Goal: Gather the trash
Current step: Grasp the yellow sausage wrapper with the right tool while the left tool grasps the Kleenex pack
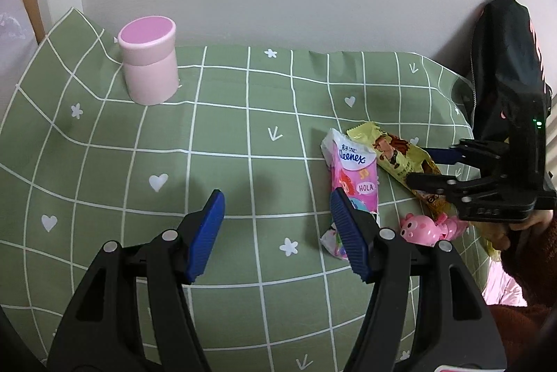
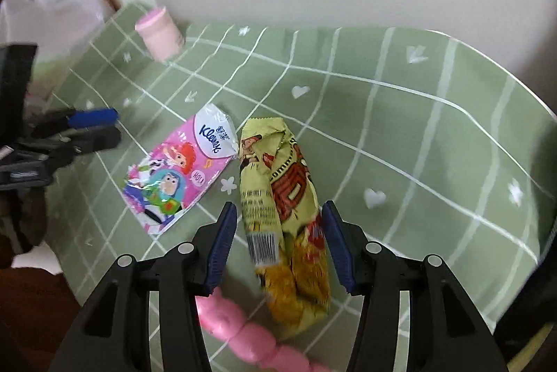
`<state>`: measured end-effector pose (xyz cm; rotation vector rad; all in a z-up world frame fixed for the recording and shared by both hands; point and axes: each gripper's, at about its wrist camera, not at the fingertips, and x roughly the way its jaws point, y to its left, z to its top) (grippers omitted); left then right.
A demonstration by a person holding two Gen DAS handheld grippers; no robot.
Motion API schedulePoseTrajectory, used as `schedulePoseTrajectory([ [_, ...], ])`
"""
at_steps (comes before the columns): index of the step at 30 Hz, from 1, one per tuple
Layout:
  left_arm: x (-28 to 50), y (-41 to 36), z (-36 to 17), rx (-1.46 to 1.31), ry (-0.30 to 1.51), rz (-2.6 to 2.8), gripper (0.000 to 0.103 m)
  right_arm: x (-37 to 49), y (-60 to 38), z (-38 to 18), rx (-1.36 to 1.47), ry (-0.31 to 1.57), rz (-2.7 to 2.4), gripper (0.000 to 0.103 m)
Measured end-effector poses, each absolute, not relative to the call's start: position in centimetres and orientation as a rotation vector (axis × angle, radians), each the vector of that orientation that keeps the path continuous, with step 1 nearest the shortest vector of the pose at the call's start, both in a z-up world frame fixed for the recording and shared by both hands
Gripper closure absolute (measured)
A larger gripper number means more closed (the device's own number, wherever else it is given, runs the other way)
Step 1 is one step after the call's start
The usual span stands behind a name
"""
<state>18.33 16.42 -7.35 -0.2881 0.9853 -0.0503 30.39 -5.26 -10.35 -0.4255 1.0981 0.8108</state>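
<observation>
I have the right hand-held gripper [image 2: 278, 243] tilted down over the yellow snack wrapper [image 2: 282, 198], which lies lengthwise on the green checked cloth [image 2: 417, 135] covering the counter. The wrapper sits between the two blue pads, but I see a gap on each side, so the jaws are parted and nothing is gripped yet. The left hand-held gripper [image 1: 276, 232] hangs with its jaws wide apart and empty; its right pad overlaps the lower end of the pink Kleenex tissue pack [image 1: 351, 177] in that view, though I cannot tell whether it touches it.

The tissue pack lies just beside the wrapper, their upper ends nearly touching. A pink pig toy [image 1: 428, 227] sits near the wrapper's near end, and a pink lidded jar [image 1: 148, 58] stands well apart by the wall.

The step in hand, as I judge it, is grabbing the wrapper. To do it well I would keep the pads square across its narrow width, near the crumpled middle where the foil is bunched and gives something to bite. I should come low enough to catch both layers without pinching the cloth. The toy lies close under the left pad in the right wrist view, so I would steer clear of it while closing.
</observation>
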Motion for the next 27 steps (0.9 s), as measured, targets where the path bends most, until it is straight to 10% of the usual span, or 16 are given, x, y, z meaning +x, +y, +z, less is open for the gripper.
schedulePoseTrajectory([
  [6,18.5,16.0,-7.0,-0.267,0.981,-0.054,0.043,30.6,-5.4,-9.2,-0.413,1.068,0.815,0.074],
  [27,25.3,11.4,-8.6,-0.125,1.13,-0.239,0.053,26.9,-16.0,-1.8,-0.136,0.812,0.569,0.075],
])
